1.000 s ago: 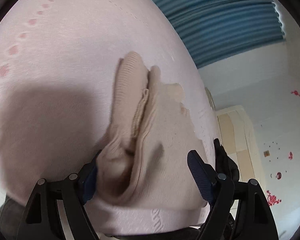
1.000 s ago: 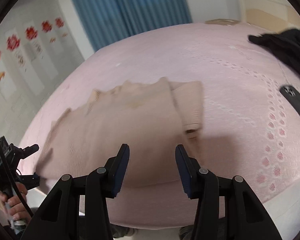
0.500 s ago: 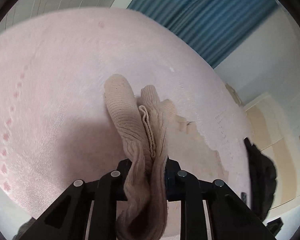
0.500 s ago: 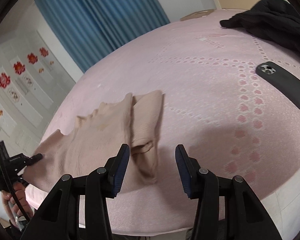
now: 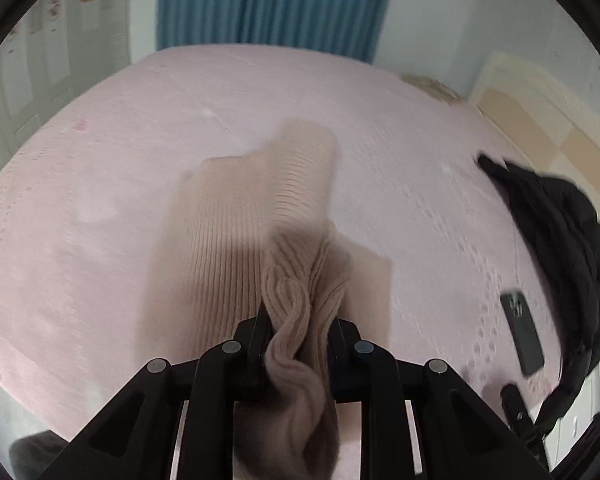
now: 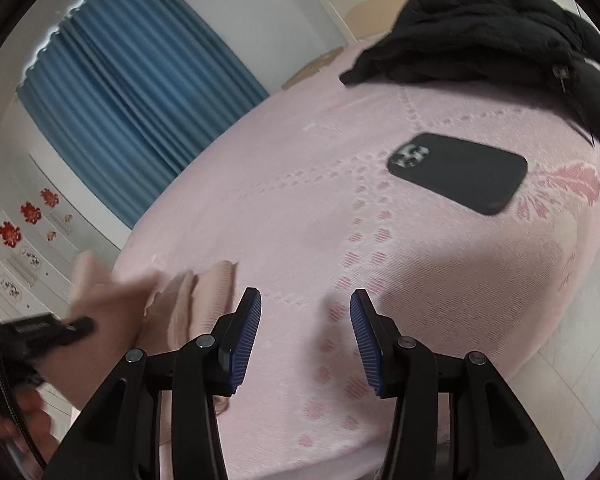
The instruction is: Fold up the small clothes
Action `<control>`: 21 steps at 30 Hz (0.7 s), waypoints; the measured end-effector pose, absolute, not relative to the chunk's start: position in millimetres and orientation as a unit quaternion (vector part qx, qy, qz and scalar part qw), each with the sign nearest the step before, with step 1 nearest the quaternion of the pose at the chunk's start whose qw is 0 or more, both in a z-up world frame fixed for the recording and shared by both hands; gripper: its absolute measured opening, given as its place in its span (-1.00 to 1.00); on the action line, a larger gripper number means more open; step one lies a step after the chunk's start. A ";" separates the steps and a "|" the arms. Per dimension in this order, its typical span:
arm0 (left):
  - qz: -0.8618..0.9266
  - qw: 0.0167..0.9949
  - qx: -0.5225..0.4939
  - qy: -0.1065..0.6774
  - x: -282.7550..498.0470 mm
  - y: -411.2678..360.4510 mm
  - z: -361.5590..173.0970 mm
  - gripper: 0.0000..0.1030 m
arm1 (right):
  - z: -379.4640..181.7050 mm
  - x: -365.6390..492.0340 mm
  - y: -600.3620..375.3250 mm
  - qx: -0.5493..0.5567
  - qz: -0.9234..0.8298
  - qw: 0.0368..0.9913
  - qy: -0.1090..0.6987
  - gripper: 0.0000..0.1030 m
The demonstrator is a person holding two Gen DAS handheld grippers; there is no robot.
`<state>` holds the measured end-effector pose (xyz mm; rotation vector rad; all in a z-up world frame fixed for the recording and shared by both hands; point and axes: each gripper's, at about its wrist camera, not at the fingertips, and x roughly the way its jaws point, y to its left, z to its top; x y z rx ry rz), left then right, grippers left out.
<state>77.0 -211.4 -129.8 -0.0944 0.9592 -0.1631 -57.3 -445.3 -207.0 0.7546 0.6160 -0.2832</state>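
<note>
Left wrist view: beige ribbed knit sweater [image 5: 256, 220] on pink bed [image 5: 80, 200], near edge bunched in closed left tongs [image 5: 298, 330]. Fold step underway, likely. Right tongs [image 6: 306, 338] wide open, empty, over bare bedspread. Next: carry gripped edge across, lay flat.

We see open pink bedspread [image 6: 284, 208] straight ahead of the right gripper [image 6: 305, 338], whose jaws stand wide apart with nothing between them. Farther ahead and to the right, a black phone [image 6: 458, 172] lies flat in the way, and beyond it a heaped black garment [image 6: 480, 32] blocks the far right side of the bed. To the left, the beige knit sweater [image 5: 256, 208] covers the middle of the bed, its bunched edge filling the left gripper [image 5: 298, 328]. Left of the sweater and beyond it, toward the blue curtain [image 5: 268, 0], we find bare bedspread.
</note>
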 end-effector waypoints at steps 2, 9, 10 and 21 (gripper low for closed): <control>-0.095 0.869 -0.040 0.484 71.8 -226.6 -148.5 -0.54 | -209.2 -59.1 -448.8 0.368 -0.139 0.870 0.298 -0.09; -0.199 0.845 -0.156 0.471 58.0 -191.3 -141.2 0.25 | -210.9 -54.9 -447.1 0.367 -0.110 0.872 0.305 -0.09; -0.197 0.850 -0.167 0.459 58.0 -179.2 -136.2 0.28 | -211.0 -50.3 -441.7 0.361 -0.094 0.874 0.312 -0.09; -0.120 0.894 -0.159 0.402 81.0 -69.0 -148.4 0.35 | -189.2 8.6 -378.4 0.341 0.070 0.876 0.334 0.41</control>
